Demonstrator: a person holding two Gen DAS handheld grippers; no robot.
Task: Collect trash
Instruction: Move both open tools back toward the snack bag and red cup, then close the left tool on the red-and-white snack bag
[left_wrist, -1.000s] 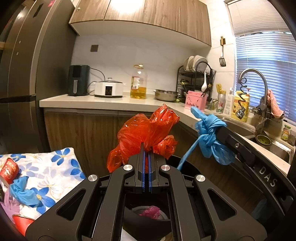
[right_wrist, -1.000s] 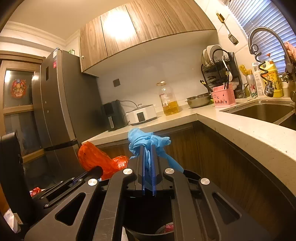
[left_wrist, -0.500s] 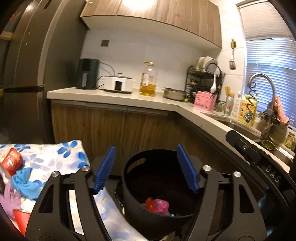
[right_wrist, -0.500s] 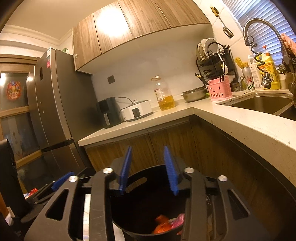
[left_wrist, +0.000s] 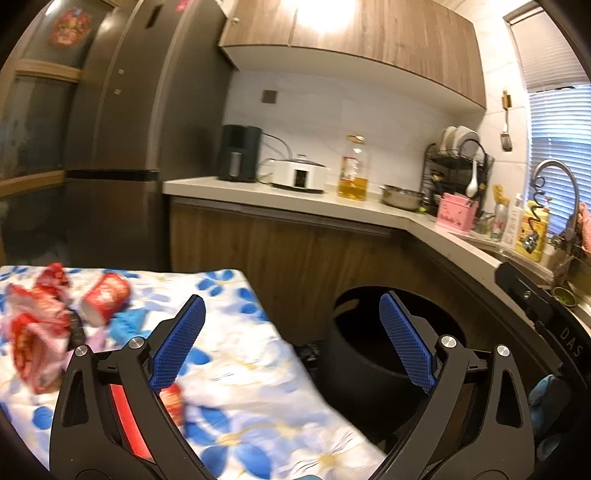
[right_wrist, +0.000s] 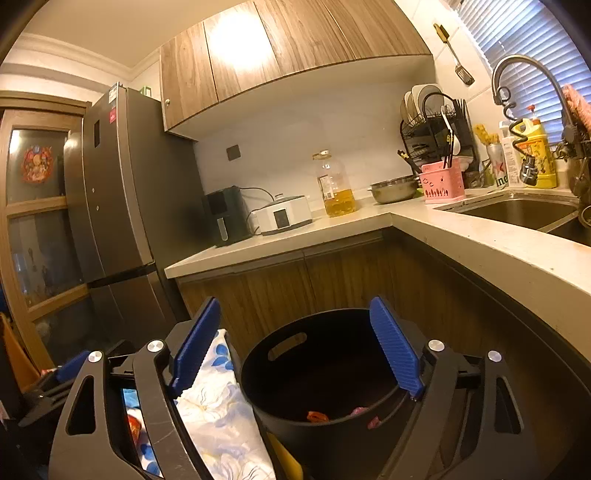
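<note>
My ribbed blue rubber-like pads look matt. The round black plastic bin is smooth, the blue-flowered white cloth soft. Far off, brown wood-grain cabinets shine glossy.

Both tongs just opened, empty

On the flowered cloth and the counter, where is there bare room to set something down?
Free: the flowered cloth from its middle to the edge beside the black bin, and the counter between the corner and the sink. Crowded: the cloth's far left with the red cup and wrappers, and the counter around the faucet.
</note>
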